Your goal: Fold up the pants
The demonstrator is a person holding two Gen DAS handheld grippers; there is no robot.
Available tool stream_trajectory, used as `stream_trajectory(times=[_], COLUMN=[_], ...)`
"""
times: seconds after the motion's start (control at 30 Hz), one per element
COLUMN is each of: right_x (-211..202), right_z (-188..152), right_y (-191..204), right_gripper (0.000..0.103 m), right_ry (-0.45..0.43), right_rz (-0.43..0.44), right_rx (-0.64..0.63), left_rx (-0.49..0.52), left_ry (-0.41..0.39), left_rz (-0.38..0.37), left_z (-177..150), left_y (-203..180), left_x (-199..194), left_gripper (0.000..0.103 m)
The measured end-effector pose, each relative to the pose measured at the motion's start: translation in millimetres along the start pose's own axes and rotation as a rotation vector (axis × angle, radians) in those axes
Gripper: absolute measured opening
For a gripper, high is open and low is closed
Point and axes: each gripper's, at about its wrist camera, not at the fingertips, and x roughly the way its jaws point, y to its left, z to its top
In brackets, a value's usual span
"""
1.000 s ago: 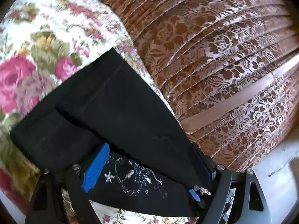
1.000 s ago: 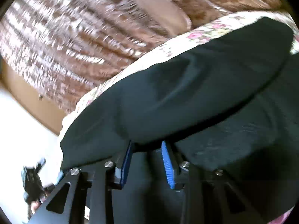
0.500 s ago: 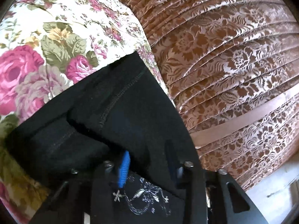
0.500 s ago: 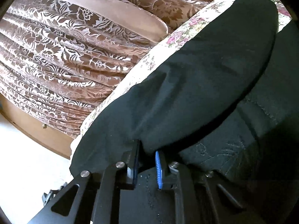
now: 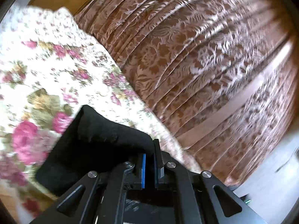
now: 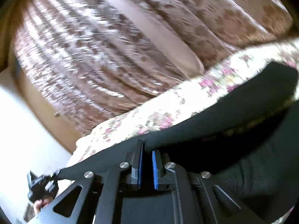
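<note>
The black pants (image 5: 97, 145) lie on a floral bedspread (image 5: 46, 71). In the left wrist view my left gripper (image 5: 149, 155) is shut on a raised fold of the pants, which bunches to the left of the blue pads. In the right wrist view my right gripper (image 6: 146, 155) is shut on the pants (image 6: 224, 127) edge, and the cloth stretches taut to the right and down to the left. The rest of the pants lies dark under the gripper. Both views are motion-blurred.
A brown patterned curtain (image 5: 205, 56) hangs beyond the bed edge and also shows in the right wrist view (image 6: 112, 46). A light floor (image 6: 22, 130) lies at the left, and my other gripper (image 6: 41, 184) shows at the lower left there.
Both grippers closed from open onto the pants fabric, then lifted and moved with it. The embroidered part seen under the left gripper is out of view now.
</note>
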Motion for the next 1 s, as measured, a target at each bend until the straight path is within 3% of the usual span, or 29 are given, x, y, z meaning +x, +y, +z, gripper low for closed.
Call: stream_trajectory(times=[0.1, 0.23, 0.4, 0.6, 0.7, 0.8, 0.9, 1.0], right_x=[-8.0, -0.4, 12.8, -14.4, -20.1, -9.3, 1.5, 1.2], right_z=[-18.7, -55.2, -78.8, -60.2, -60.7, -75.6, -87.5, -84.7], right_y=[5.4, -11.7, -32.2, -9.4, -6.5, -15.9, -31.4, -34.5], right_gripper=[0.008, 0.008, 0.008, 0.008, 0.008, 0.008, 0.009, 0.018], right_ry=[0.072, 0.175, 0.245, 0.154, 0.153, 0.218, 0.272, 0.285], right_rz=[0.015, -0.034, -0.068, 0.011, 0.036, -0.015, -0.03, -0.029], right_rx=[-0.037, -0.022, 0.053, 0.006, 0.0, 0.005, 0.068, 0.078], left_rx=[-0.063, -0.116, -0.074, -0.137, -0.097, -0.144, -0.114, -0.046], left_ry=[0.087, 0.187, 0.163, 0.091, 0.122, 0.175, 0.169, 0.131], left_rz=[0.096, 0.202, 0.207, 0.137, 0.184, 0.229, 0.253, 0.285], left_z=[-16.0, -40.4, -43.5, -38.2, -42.2, -51.4, -53.8, -49.9], left_y=[33.8, 70.3, 62.7, 57.0, 58.2, 73.4, 73.4, 58.6], left_x=[5.2, 19.4, 16.7, -8.8, -6.5, 4.8, 5.7, 0.5], left_gripper=[0.006, 0.006, 0.006, 0.006, 0.006, 0.007, 0.011, 0.024])
